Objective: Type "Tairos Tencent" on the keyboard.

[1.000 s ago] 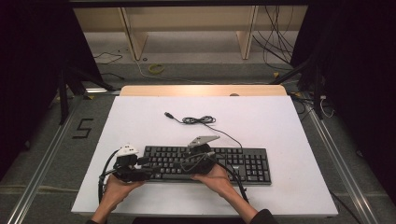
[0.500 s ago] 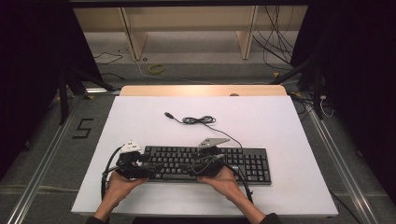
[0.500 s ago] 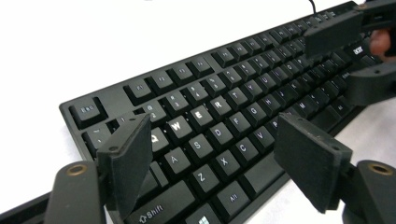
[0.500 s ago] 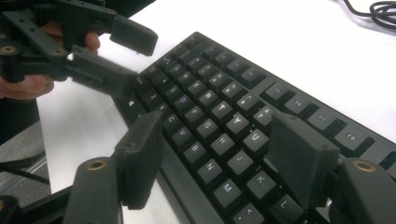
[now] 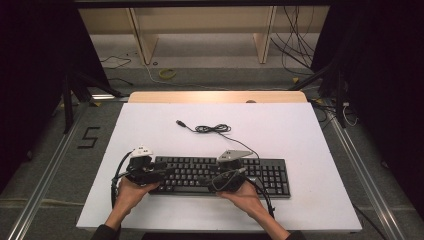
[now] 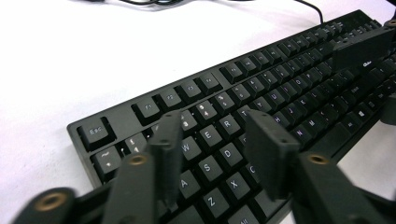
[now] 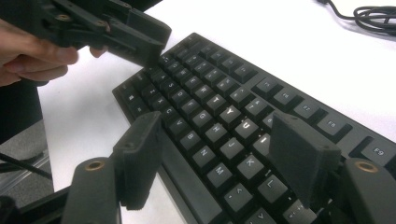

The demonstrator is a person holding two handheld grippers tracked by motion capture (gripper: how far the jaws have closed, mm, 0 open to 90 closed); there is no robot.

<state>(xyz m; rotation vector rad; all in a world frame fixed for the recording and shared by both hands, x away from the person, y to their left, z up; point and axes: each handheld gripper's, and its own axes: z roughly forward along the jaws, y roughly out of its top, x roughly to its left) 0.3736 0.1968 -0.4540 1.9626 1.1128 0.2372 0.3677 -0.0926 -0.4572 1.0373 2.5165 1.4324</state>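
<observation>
Black plastic, the one keyboard [image 5: 220, 175] lies along the near edge of the white table [image 5: 300, 130], its single cable [image 5: 212, 129] coiled just beyond on the far side. Two grippers hover over it with nothing held: the left gripper [image 6: 212, 140] above the left-hand letter keys, its jaws just narrowed to about half, and the right gripper [image 7: 224, 154] above the middle keys, jaws spread wide. Pressing down at a slant could, I judge, make a jaw strike two keys at once or slide the keyboard sideways.

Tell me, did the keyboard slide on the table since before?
No. The keyboard lies where it lay, its back edge just as near the coiled cable on the white table.
</observation>
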